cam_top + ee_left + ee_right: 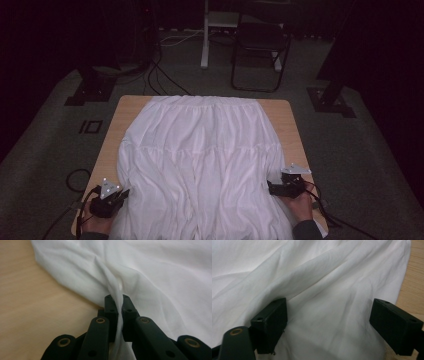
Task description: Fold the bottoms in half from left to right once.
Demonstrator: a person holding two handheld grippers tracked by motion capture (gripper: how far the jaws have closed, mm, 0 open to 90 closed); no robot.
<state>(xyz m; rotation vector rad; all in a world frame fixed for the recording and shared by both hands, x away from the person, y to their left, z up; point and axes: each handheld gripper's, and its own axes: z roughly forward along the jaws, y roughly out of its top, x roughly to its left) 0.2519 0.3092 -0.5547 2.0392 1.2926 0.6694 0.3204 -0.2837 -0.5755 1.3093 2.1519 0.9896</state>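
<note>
The left gripper's (pixel 117 302) jaws are clenched on a pinched ridge of the white skirt (pixel 200 155) at its near left edge; the right gripper's (pixel 328 322) jaws stand wide apart over the near right edge, pressing nothing. The skirt lies spread across the wooden surface (pixel 292 125), waistband far, hem hanging off the near side. To do this well, the right should bite a matching fold (same depth as the left) before any lift. Both hands come in low from the near edge, grippers pointing inward toward the cloth.
</note>
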